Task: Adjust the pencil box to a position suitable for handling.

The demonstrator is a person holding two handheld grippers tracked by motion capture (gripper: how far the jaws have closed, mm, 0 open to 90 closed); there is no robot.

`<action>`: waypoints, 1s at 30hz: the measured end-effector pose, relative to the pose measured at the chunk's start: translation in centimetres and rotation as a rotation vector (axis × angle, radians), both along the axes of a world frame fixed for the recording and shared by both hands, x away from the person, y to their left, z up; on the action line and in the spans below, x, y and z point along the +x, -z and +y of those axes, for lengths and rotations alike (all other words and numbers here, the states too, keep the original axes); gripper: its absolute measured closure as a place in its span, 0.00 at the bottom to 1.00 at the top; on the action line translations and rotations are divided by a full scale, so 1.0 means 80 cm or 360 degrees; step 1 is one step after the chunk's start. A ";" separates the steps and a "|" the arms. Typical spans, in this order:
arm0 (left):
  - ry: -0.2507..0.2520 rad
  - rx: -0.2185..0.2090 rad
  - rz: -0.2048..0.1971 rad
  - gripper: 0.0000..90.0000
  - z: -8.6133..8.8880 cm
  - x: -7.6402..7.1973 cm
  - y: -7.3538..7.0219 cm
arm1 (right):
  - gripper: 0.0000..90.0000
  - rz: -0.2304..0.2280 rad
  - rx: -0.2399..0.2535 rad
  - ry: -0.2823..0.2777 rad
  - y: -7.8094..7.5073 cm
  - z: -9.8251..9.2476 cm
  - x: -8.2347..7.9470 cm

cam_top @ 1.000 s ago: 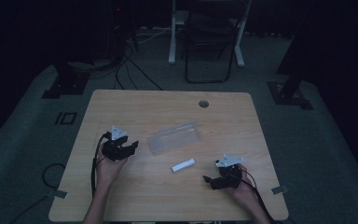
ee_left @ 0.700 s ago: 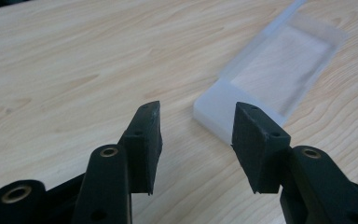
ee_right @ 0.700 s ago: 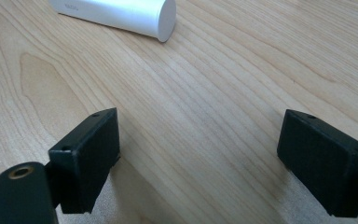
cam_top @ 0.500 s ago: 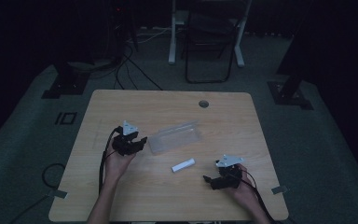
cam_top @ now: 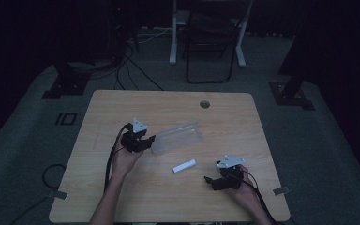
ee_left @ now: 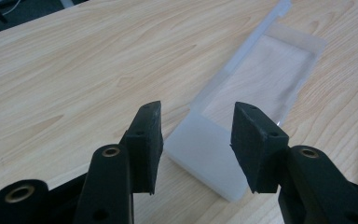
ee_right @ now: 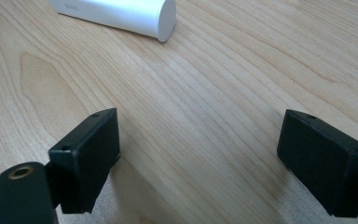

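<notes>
Since a second ago my left gripper [cam_top: 146,139] has slid right across the table [cam_top: 122,108] toward the clear plastic box [cam_top: 177,138]; right gripper [cam_top: 212,182] hasn't budged. Count: one box, one white tube [cam_top: 184,166], two grippers, one table. Box and tube sit where they sat before, no shift that I can see. Box lies mid-table, long side running left to right, tilted slightly. In the left gripper view the box's [ee_left: 242,116] near short end sits right in front of my left gripper [ee_left: 196,140], lined up with the gap between the jaws; the jaws stand partly apart, nothing pressed between the pads [ee_left: 145,144], so not gripping. They closed a little over that second, box still clear of them. Tube lies on bare wood between the box and my right gripper, apart from both. In the right gripper view my right gripper [ee_right: 198,158] is wide open over bare wood, with the tube's [ee_right: 121,14] rounded end well ahead of the left jaw.
</notes>
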State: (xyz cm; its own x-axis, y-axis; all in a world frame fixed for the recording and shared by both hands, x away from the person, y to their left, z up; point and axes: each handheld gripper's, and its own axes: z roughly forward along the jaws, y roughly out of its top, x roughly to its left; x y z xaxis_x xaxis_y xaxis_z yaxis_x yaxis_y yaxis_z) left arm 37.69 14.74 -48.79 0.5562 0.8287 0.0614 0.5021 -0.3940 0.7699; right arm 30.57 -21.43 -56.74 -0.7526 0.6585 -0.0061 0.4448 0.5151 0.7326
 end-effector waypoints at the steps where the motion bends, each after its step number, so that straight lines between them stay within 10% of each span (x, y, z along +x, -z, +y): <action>1: 0.0001 0.0001 0.0005 0.59 -0.001 0.001 0.000 | 0.14 0.0000 0.0000 0.0000 0.000 0.000 0.000; 30: 0.0124 0.0201 -0.0043 0.53 -0.043 0.042 0.008 | 0.14 0.0002 0.0002 0.0003 0.000 0.000 0.000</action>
State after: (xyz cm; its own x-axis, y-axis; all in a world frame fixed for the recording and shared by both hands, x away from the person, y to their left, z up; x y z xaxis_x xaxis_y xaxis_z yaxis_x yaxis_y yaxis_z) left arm 41.04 11.31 -49.41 0.6152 0.7679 0.1784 0.4458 -0.5255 0.7246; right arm 30.56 -21.42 -56.73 -0.7514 0.6598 -0.0045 0.4467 0.5136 0.7326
